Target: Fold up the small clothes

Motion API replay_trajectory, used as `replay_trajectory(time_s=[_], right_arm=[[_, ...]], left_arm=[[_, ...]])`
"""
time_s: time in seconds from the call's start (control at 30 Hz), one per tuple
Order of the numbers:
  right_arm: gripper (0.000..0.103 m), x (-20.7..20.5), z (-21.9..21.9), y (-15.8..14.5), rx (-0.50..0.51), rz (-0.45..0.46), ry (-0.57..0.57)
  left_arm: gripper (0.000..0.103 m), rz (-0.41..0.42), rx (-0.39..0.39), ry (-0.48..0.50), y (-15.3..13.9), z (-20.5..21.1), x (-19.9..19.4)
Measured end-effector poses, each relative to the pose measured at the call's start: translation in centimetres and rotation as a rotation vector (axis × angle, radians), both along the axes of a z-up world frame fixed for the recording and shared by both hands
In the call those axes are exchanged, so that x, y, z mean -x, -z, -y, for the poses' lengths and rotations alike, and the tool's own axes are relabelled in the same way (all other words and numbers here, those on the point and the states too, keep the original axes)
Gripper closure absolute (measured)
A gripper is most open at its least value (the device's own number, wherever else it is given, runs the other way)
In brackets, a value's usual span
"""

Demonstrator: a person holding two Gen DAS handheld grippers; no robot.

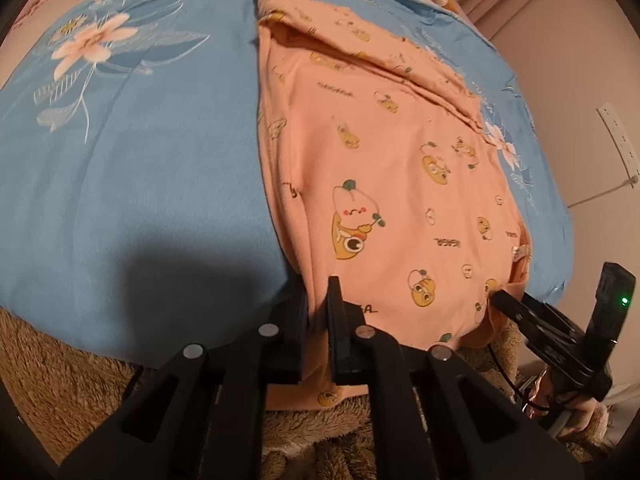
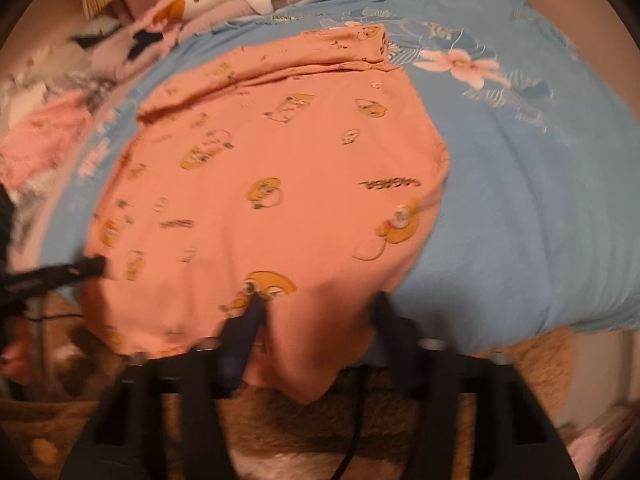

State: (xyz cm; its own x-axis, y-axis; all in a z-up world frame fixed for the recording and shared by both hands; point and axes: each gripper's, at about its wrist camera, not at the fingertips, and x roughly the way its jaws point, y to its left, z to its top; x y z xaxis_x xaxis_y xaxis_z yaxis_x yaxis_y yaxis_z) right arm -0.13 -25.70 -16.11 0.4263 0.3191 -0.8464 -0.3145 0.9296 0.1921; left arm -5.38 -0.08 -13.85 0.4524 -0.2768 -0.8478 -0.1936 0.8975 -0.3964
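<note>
A peach child's garment (image 1: pixel 380 160) printed with yellow cartoon figures lies flat on a blue floral sheet (image 1: pixel 140 180), its far part folded over. My left gripper (image 1: pixel 318 308) is shut on the garment's near hem, the cloth pinched between its black fingers. My right gripper (image 1: pixel 500 298) reaches the hem's right corner. In the blurred right wrist view the garment (image 2: pixel 260 180) fills the middle. There the right gripper (image 2: pixel 316 312) straddles the near hem with its jaws apart, and a loose flap hangs between them. The left gripper (image 2: pixel 98 266) comes in from the left edge.
A brown fuzzy blanket (image 1: pixel 60 360) hangs below the sheet's near edge. A white plush goose (image 2: pixel 200 0) and a heap of pink clothes (image 2: pixel 48 140) lie at the far side of the bed. A wall with a socket strip (image 1: pixel 618 140) stands to the right.
</note>
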Motion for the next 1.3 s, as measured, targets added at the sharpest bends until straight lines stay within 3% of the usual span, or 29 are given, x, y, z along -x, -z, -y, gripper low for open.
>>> replay_trajectory(time_s=[0.07, 0.27, 0.43, 0.6, 0.77, 0.9, 1.03, 1.07, 1.1, 1.13, 1.17, 1.2, 1.23, 1.27, 1.3], right_arm=[[0.091, -0.1, 0.2, -0.7, -0.019, 0.019, -0.009], [0.092, -1.6, 2.3, -3.3, -0.201, 0.035, -0.02], [0.092, -4.6, 2.9, -4.8, -0.306, 0.054, 0.019], [0.092, -8.5, 2.4, -4.0, -0.326, 0.031, 0.063], [0.092, -11.6, 1.3, -2.3, -0.279, -0.001, 0.103], [0.092, -12.6, 1.1, -0.5, -0.252, -0.037, 0.116], [0.092, -12.4, 1.5, -0.5, -0.266, -0.026, 0.122], [0.092, -12.4, 1.8, -0.7, -0.278, -0.031, 0.125], [0.088, -12.4, 2.0, -0.9, -0.282, -0.032, 0.125], [0.085, -12.2, 2.2, -1.2, -0.279, -0.023, 0.124], [0.075, -11.9, 2.4, -1.6, -0.269, -0.006, 0.123], [0.059, -11.5, 2.7, -2.1, -0.256, 0.019, 0.124], [0.052, -11.0, 3.0, -2.5, -0.239, 0.038, 0.133], [0.045, -10.7, 3.2, -2.7, -0.231, 0.045, 0.137], [0.045, -10.3, 3.5, -3.0, -0.224, 0.053, 0.137]], left_arm=[[0.098, 0.021, 0.027, 0.0, -0.7, -0.3, -0.2], [0.098, 0.129, 0.098, -0.002, -4.4, -1.3, -1.9], [0.097, 0.13, 0.158, -0.029, -5.2, -3.3, -5.5], [0.097, 0.075, 0.16, -0.041, -3.5, -4.5, -10.0], [0.095, 0.029, 0.145, -0.056, -1.4, -4.8, -13.0], [0.093, 0.011, 0.117, -0.042, 0.1, -4.5, -13.7], [0.092, 0.022, 0.109, -0.023, -0.3, -4.6, -13.4], [0.088, 0.021, 0.108, -0.026, -0.7, -4.8, -13.1], [0.085, 0.024, 0.107, -0.034, -1.0, -5.0, -12.7], [0.074, 0.034, 0.105, -0.043, -1.3, -5.2, -12.1], [0.065, 0.044, 0.102, -0.047, -1.7, -5.3, -11.6], [0.062, 0.051, 0.092, -0.043, -2.0, -5.3, -11.0], [0.058, 0.054, 0.085, -0.034, -2.1, -5.2, -10.5], [0.056, 0.055, 0.073, -0.016, -2.3, -5.0, -9.8], [0.055, 0.053, 0.061, -0.009, -2.3, -4.9, -9.4]])
